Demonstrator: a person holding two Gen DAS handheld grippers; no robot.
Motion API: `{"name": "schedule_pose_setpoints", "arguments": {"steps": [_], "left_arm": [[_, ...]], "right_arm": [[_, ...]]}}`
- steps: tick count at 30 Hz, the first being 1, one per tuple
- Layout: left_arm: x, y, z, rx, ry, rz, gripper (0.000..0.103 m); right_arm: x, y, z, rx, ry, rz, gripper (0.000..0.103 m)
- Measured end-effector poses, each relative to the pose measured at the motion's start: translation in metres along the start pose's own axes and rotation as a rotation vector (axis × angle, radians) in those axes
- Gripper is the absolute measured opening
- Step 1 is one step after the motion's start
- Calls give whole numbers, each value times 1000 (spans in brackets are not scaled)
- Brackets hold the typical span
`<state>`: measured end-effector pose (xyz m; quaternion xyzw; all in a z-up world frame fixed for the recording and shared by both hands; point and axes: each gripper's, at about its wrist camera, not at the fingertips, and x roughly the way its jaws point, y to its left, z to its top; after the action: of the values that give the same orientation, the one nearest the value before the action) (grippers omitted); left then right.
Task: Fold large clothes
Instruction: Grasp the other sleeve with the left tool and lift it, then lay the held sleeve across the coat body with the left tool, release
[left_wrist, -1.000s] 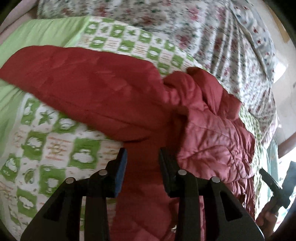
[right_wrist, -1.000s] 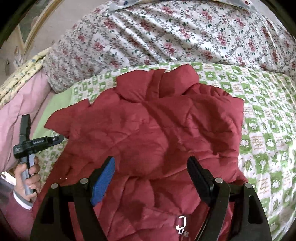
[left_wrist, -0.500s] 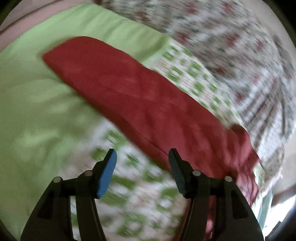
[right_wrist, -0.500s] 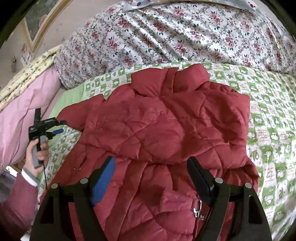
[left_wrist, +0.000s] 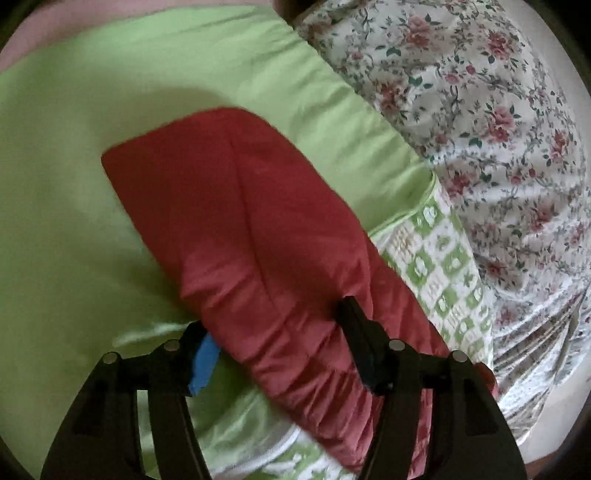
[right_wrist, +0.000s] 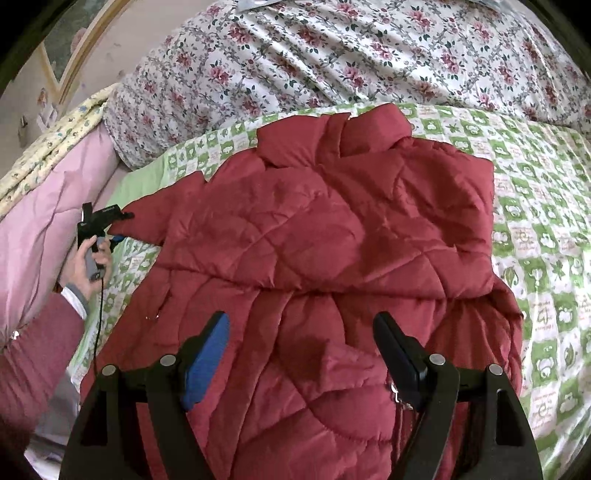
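A red quilted jacket (right_wrist: 332, 240) lies spread on the bed, its collar toward the floral duvet. One sleeve (left_wrist: 229, 206) reaches out over the plain green sheet (left_wrist: 66, 184). My left gripper (left_wrist: 273, 317) has that sleeve between its jaws, which are closing; the cloth bunches in wrinkles between the pads. In the right wrist view the left gripper (right_wrist: 120, 226) sits at the sleeve's end, held by a hand (right_wrist: 83, 266). My right gripper (right_wrist: 301, 343) hangs open above the jacket's lower front, holding nothing.
A floral duvet (right_wrist: 332, 55) is heaped along the far side. A green-and-white checked cover (right_wrist: 546, 236) lies under the jacket. Pink bedding (right_wrist: 48, 221) and a yellow-print blanket border the left. A metal zipper pull (right_wrist: 399, 393) shows near my right finger.
My left gripper swept left off the jacket's body out to the sleeve, rolling as it went, and now has the sleeve between its jaws. The right gripper drifted slightly and stayed open.
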<state>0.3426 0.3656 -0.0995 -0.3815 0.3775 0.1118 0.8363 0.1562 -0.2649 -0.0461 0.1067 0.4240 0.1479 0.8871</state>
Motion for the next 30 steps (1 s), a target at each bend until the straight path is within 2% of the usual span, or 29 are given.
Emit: {"name": "schedule_pose_setpoints", "arguments": {"steps": [1,3,4,12,17,21,30], "left_arm": [[-2,-4,0,21,-9,10,29],[-9,-15,-3,66,-19,-10,14],[-13,-18,-4,78,-27,-17,12],[-72,-74,-43,247,-64,-180,8],[-98,-119,-88,387,-51,-272,7],[-115,-149,-124,478,-50,-313,7],[-129,-206,-207,638,34,-423,7]], "right_arm": [[0,-1,-1,4,1,-1,81],[0,-4,-3,12,1,-3,81],[0,-5,-3,15,-1,-2,81],[-4,-2,-3,29,-18,26,81],[-9,-1,-4,34,-25,28,81],[-14,-5,-6,49,-34,29,81],[-23,-20,-8,99,-49,51,81]]}}
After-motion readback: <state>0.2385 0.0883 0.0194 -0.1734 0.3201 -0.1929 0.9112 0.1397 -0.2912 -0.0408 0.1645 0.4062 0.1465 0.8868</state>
